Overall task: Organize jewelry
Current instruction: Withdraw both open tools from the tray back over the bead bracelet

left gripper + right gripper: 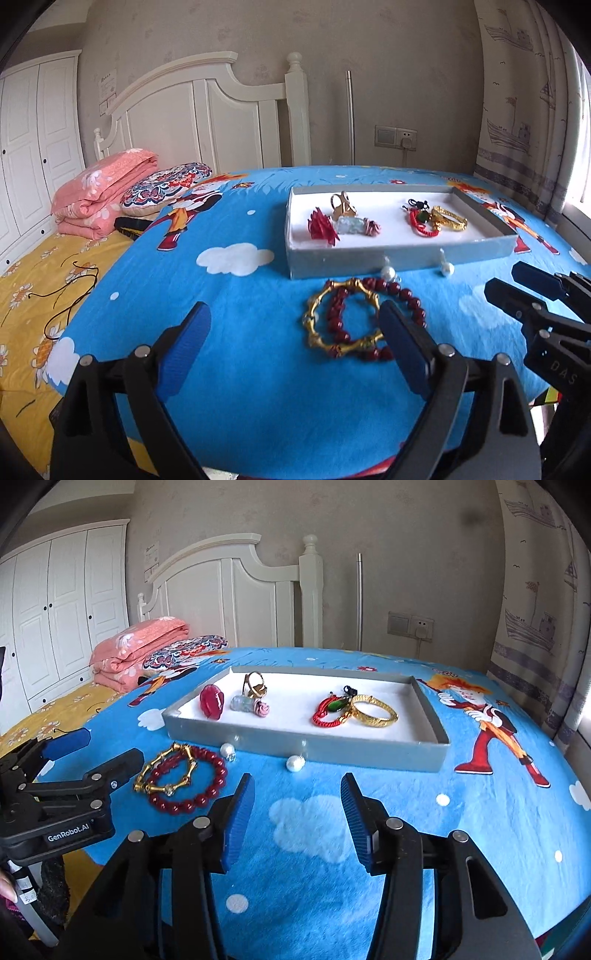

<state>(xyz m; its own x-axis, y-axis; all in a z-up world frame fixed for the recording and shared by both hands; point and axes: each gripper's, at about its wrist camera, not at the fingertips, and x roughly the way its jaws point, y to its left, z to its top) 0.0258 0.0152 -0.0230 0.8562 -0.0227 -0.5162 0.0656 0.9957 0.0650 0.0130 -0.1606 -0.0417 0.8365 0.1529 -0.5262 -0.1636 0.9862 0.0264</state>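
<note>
Two bracelets (345, 319), two pearls (295, 763) – outside tray (306, 744); seven pieces inside.

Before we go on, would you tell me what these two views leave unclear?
- Left view: part of the bead bracelet and gold bangle, hidden by a left gripper finger.
- Both views: the pearls' fittings, too small.
- Right view: the tray's red cord bundle, tangled, pieces indistinguishable.
</note>
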